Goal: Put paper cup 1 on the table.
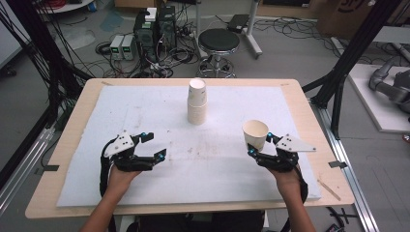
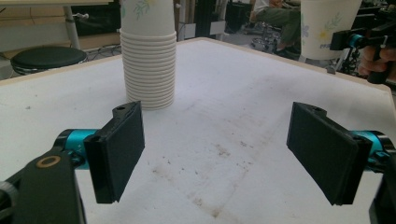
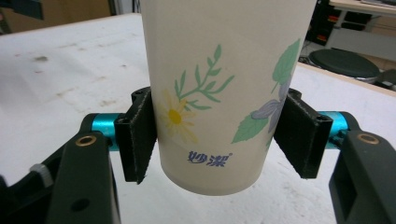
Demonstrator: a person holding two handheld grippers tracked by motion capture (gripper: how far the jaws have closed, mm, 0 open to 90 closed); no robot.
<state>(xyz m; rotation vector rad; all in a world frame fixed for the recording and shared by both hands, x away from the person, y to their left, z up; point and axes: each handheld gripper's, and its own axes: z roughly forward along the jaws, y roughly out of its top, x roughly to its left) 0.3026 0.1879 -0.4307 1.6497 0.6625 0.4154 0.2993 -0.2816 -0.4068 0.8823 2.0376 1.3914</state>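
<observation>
Cup is gripped by the right claw above the counter; the left claw is held wide, empty.

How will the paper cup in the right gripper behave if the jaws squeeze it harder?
The paper cup looks thin-walled, so it would probably dent. It appears empty in the high view, so likely light. The right gripper grips its tapered lower part, so it might slip.

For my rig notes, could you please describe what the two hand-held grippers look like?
Both the left hand-held gripper and the right hand-held gripper are black, with flat black pads on teal-blue collars, brass-coloured pivot rings, and a grey three-cornered plate on top. The forearms are bare.
</observation>
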